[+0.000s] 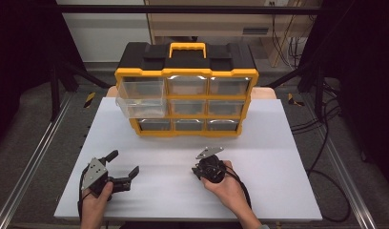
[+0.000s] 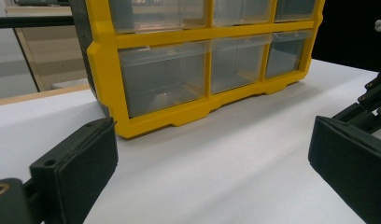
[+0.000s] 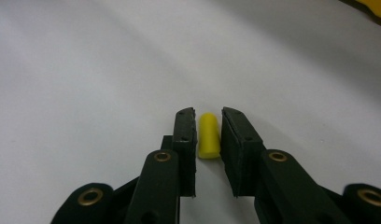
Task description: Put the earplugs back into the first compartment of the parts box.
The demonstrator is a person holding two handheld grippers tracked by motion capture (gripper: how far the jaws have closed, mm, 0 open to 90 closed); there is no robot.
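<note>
On the white table top (image 1: 278, 143), a yellow-and-black plastic organiser with nine clear drawers (image 1: 185, 90) stands at the far side, and two of its left-hand drawers are pulled out: the top-left clear drawer (image 1: 142, 88) a little, the middle-left clear drawer (image 1: 140, 107) further, so it juts over the table. Nearer the person, the right gripper (image 1: 209, 164) points down at the table, well apart from the organiser. In the right gripper view its jaws stand narrowly apart around a small yellow foam cylinder with a rounded tip (image 3: 209, 135), which lies between the pads; whether they already press on it cannot be told, since a thin gap seems to show on each side. The left gripper (image 1: 122, 167) rests low near the table's front left, its jaws wide apart and holding nothing; its own view looks at the organiser's bottom row.

As a judgement, the work is at an early-to-middle stage: drawers are open and ready, and the cylinder is being picked up. Closing firmly on it, carrying it to an open drawer, dropping it in and pushing the drawers shut all appear to remain.
</note>
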